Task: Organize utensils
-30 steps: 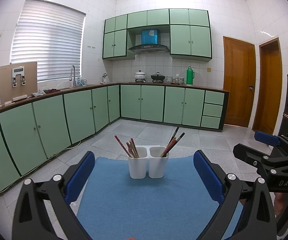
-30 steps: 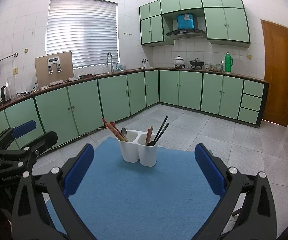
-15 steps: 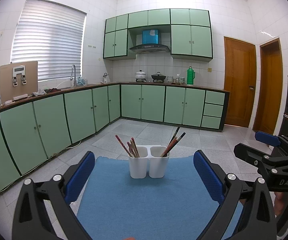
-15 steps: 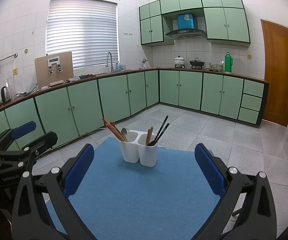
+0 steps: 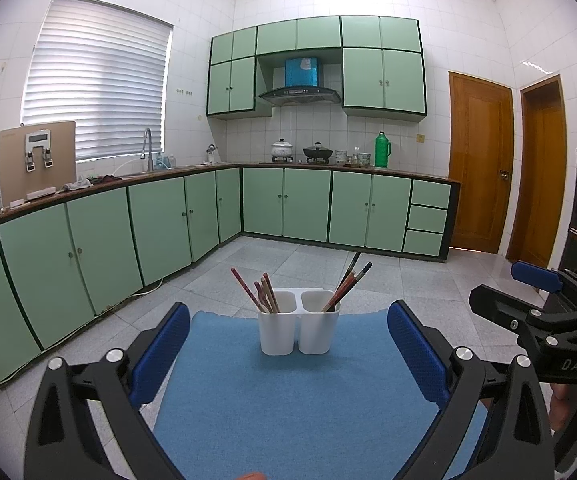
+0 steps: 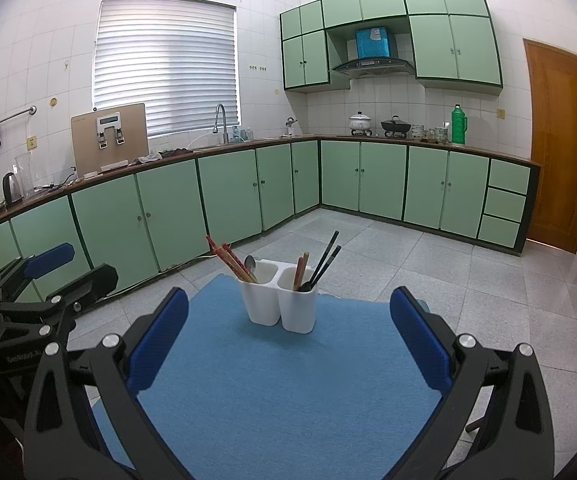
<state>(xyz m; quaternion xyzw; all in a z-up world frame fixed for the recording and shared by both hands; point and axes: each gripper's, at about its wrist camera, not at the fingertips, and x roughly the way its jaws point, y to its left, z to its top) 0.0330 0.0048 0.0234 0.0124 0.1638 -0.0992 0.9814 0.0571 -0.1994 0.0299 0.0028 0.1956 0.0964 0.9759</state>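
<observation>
A white two-compartment utensil holder (image 5: 299,322) is seen upright on the blue mat (image 5: 300,400) that covers the tabletop, toward its far edge; reddish chopsticks (image 5: 262,294) are held in its left compartment, dark chopsticks (image 6: 326,258) in its right one; the left gripper (image 5: 288,354) and the right gripper (image 6: 288,350) are both held above the mat with jaws spread wide and nothing gripped.
</observation>
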